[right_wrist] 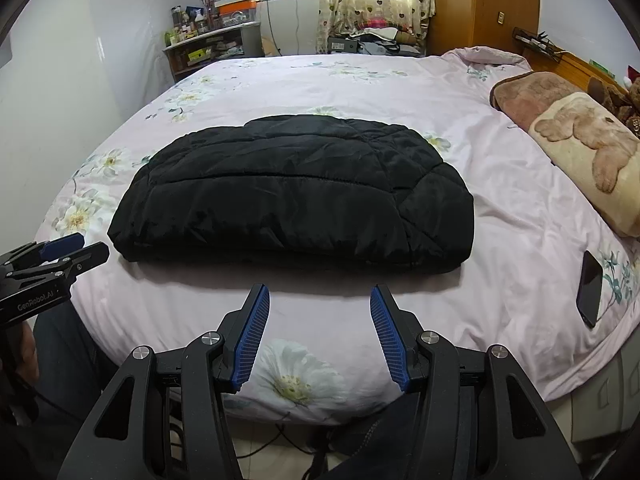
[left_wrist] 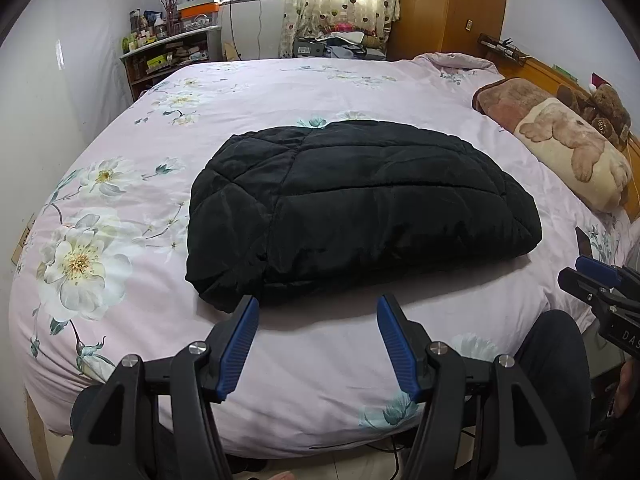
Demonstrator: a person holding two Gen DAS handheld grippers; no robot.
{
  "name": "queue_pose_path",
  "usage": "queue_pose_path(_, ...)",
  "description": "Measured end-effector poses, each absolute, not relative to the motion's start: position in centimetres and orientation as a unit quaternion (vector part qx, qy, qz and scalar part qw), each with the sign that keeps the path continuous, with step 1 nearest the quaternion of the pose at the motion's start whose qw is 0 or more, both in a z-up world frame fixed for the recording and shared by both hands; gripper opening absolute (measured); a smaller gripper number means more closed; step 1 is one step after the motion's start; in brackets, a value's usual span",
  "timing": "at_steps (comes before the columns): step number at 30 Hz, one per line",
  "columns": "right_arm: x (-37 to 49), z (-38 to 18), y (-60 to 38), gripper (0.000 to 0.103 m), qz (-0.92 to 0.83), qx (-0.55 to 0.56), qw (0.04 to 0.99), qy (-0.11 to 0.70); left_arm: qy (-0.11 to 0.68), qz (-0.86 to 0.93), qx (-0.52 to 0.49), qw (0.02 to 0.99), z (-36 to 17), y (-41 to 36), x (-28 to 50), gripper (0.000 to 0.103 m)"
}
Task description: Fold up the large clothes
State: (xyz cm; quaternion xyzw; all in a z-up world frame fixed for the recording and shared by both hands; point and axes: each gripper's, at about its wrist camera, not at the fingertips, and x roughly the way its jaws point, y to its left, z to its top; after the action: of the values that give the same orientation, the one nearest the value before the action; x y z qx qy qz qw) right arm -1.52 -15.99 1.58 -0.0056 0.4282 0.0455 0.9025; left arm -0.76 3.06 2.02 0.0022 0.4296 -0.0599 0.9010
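Jacket (left_wrist: 352, 208), one; pillows (left_wrist: 572, 152), two.

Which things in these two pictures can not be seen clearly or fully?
- Black jacket: sleeves, zipper and inner layers hidden by its own folds, in both views.
- Phone: dark screen shows nothing, right wrist view; cut to a sliver in the left.
- Shelf items: too small to name.

Handheld grippers, wrist views.
Left gripper (left_wrist: 318, 304) and right gripper (right_wrist: 320, 292): black angular arms, ribbed blue pads (right_wrist: 252, 340), silver round screws (left_wrist: 199, 346); white lettering on one body; dark trousers (left_wrist: 556, 344).
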Motion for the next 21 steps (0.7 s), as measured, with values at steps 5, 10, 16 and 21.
queue_pose_path(5,-1.52,1.63,-15.90,0.053,0.044,-0.007,0.903,0.428,0.431,-0.060,-0.002,0.900,2.01,3.12,-0.76,0.063)
queue_pose_path(10,-1.55,1.60,-15.77,0.053,0.046,-0.009,0.901,0.431,0.432,-0.060,-0.004,0.900,1.89,3.16,-0.83,0.063)
queue_pose_path(16,-1.52,1.55,-15.63,0.053,0.047,-0.010,0.900,0.433,0.433,-0.061,-0.007,0.899,1.84,3.19,-0.85,0.063)
queue_pose_path(21,-1.46,1.50,-15.68,0.053,0.046,-0.009,0.900,0.434,0.433,-0.061,-0.007,0.899,1.84,3.13,-0.87,0.063)
